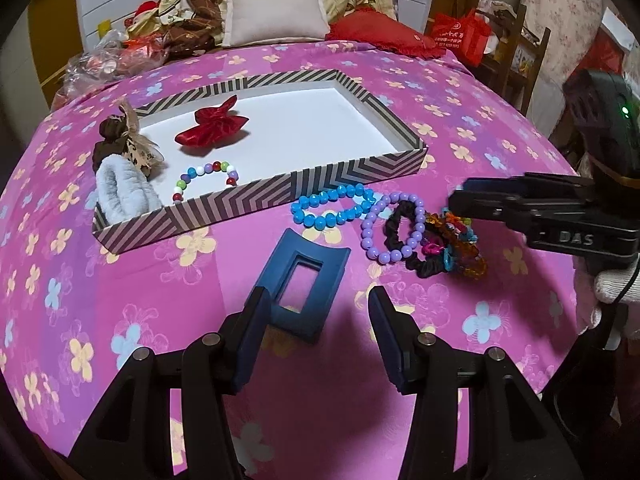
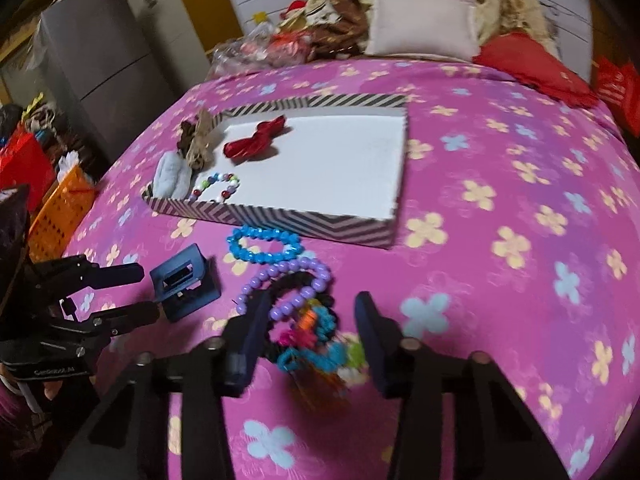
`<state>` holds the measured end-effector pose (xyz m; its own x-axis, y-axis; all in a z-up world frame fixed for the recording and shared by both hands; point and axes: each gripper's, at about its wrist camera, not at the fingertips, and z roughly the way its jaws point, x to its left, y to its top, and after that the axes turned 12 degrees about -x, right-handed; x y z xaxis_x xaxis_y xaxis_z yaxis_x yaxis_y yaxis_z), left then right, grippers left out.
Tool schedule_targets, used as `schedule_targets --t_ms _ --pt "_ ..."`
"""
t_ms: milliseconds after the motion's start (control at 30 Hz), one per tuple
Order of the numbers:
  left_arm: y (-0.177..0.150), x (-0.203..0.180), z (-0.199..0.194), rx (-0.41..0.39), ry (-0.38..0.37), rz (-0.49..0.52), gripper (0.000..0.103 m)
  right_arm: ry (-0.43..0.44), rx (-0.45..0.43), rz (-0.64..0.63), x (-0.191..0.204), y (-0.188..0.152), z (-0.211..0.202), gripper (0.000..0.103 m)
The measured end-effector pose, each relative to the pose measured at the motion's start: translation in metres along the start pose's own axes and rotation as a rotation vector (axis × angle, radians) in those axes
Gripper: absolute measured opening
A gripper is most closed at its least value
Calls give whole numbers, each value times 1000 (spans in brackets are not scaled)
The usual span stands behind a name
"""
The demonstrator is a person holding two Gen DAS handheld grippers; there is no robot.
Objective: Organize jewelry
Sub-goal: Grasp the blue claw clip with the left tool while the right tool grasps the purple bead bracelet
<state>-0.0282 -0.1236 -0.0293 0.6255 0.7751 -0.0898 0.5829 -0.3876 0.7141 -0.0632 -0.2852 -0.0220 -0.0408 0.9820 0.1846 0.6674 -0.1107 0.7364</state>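
A striped tray on the pink bedspread holds a red bow, a brown bow, a grey scrunchie and a multicolour bead bracelet. In front lie a blue hair claw, a blue bracelet, a purple bracelet, a black scrunchie and colourful bracelets. My left gripper is open around the claw's near end. My right gripper is open over the colourful bracelets.
Pillows and a red cushion sit at the head of the bed. A red bag is at right. An orange basket and a grey cabinet stand left of the bed.
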Motion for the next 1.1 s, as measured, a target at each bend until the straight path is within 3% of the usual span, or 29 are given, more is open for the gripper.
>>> schedule_targets --t_ms 300,533,633,700,767,833,1033,1100 --pt "8 1 13 16 -24 17 54 40 58 24 -2 15 38 29" --pt "7 6 25 34 -47 1 54 2 142 -16 -6 5 60 28" --pt "8 4 27 33 -54 12 54 2 125 -34 -5 3 59 27" --pt "8 2 28 34 -62 18 54 9 119 -33 -4 3 59 16" --pt "6 2 27 30 -60 18 44 22 113 -43 -2 3 57 14" --pt "3 2 27 31 -58 21 23 39 102 -48 1 4 53 9" --pt "4 2 8 -41 -27 29 10 98 25 -17 9 16 24 9" --pt "7 4 2 -55 -25 17 10 104 8 -28 14 20 18 9"
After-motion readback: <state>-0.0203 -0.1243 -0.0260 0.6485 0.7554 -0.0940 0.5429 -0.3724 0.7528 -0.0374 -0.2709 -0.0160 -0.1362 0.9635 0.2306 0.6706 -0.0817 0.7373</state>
